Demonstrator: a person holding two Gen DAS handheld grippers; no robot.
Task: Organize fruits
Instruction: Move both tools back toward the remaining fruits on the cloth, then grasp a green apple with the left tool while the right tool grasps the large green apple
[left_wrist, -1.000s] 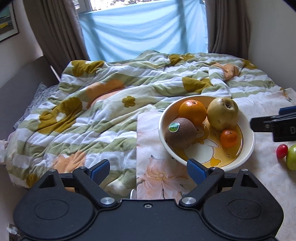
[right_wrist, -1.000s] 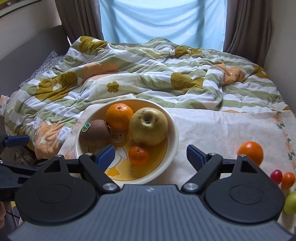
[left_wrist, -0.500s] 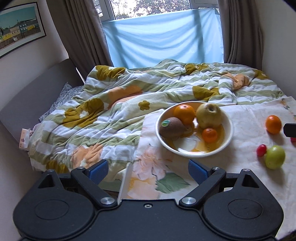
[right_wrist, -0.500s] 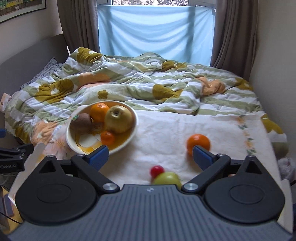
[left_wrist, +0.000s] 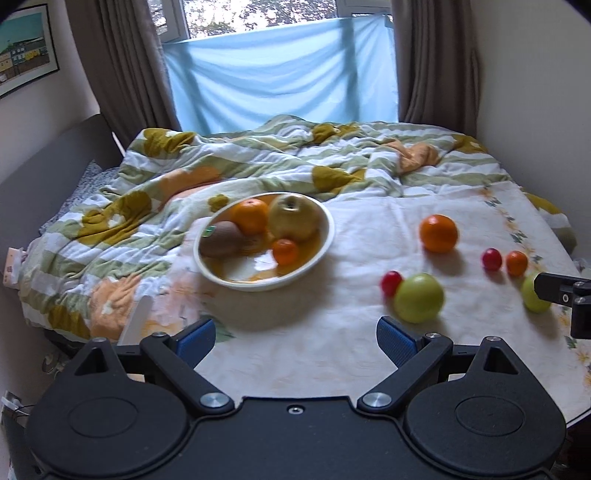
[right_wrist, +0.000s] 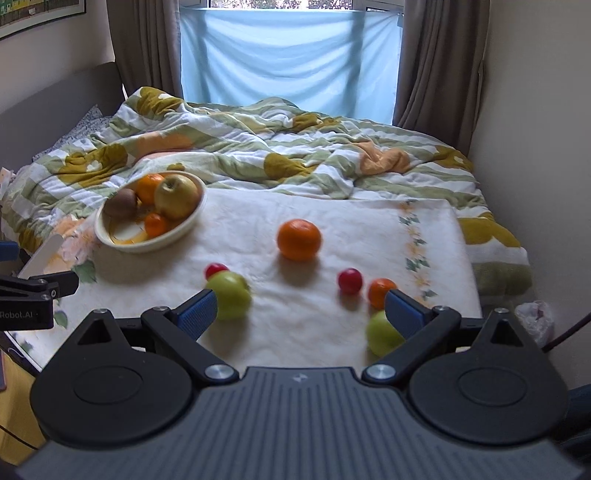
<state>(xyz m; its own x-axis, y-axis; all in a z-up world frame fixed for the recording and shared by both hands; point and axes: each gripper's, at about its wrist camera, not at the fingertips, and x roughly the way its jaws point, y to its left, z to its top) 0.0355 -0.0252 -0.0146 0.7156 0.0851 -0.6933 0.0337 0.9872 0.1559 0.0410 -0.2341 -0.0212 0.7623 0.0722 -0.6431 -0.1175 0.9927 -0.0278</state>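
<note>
Bed (right_wrist: 491, 236) under rumpled quilt (right_wrist: 258, 147); floral cloth (right_wrist: 369, 229) on top.

Both grippers black plastic w/ blue ribbed pads (left_wrist: 392, 339), silver screws at finger pivots, round discs each side. Right gripper (right_wrist: 300, 311) has ribbed grey top; left gripper (left_wrist: 291, 338) smooth, side marked "Robot.AI".

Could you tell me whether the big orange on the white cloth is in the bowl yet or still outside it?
Outside. The big orange sits on the white cloth, apart from the bowl, which already holds four other fruits.
</note>
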